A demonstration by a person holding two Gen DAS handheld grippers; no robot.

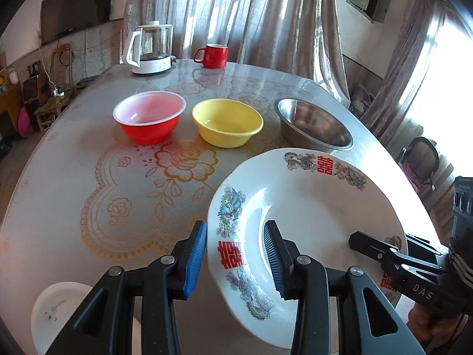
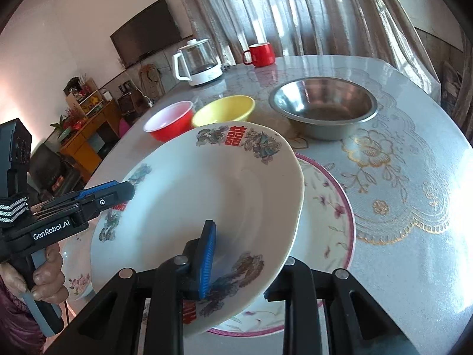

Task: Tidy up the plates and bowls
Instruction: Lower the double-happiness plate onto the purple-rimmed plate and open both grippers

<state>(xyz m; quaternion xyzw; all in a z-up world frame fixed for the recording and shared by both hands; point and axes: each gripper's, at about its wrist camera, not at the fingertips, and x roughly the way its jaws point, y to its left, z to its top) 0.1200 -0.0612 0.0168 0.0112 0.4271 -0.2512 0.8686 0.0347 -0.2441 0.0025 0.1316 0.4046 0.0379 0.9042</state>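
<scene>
The white dragon plate (image 2: 207,207) hides most of the pink-rimmed plate (image 2: 331,216) beneath it and the right gripper's (image 2: 236,269) far finger.

Bare tablecloth (image 1: 97,177) left of the white phoenix plate (image 1: 310,207) is open. Far side blocked by a row: red bowl (image 1: 149,121), yellow bowl (image 1: 227,122), steel basin (image 1: 313,124). Kettle (image 1: 150,48) and red mug (image 1: 214,55) stand behind. Pink-rimmed plate (image 2: 331,213) lies under the phoenix plate's right edge.

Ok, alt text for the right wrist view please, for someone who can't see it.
Both grippers, right gripper and left gripper, clamp opposite rims of a white dragon-and-phoenix plate, tilted above a pink-rimmed floral plate. Behind stand a red bowl, yellow bowl and steel bowl.
</scene>
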